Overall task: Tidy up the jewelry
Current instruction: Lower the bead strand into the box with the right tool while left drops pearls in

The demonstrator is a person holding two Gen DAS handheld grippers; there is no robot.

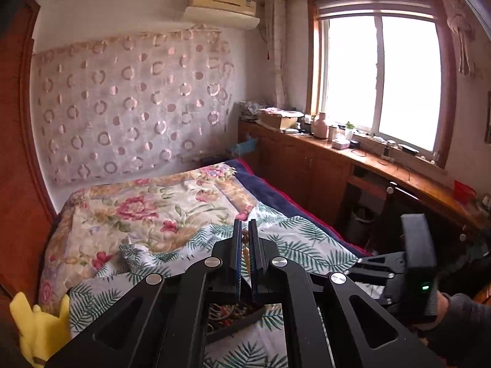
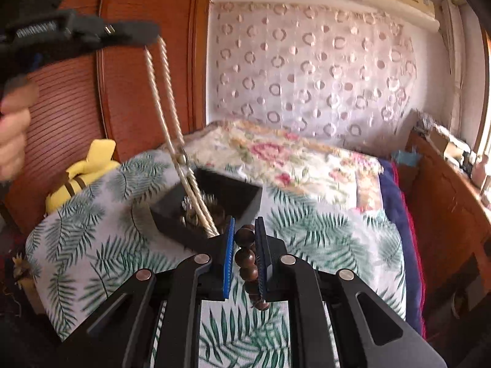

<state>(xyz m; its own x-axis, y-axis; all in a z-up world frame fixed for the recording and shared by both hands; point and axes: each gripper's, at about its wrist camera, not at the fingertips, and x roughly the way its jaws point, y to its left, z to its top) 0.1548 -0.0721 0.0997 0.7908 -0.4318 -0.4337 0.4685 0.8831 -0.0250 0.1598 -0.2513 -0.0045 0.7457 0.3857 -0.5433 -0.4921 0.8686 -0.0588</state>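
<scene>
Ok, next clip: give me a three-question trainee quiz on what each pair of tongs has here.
1. True or false: the right tongs are shut on a string of dark brown beads.
2. What do the left tongs pinch? A) cream beaded necklace B) ring C) plush toy
3. Fill in: the cream beaded necklace hangs down towards the black ____ on the bed.

Key: 1 true; 2 A; 3 tray.
</scene>
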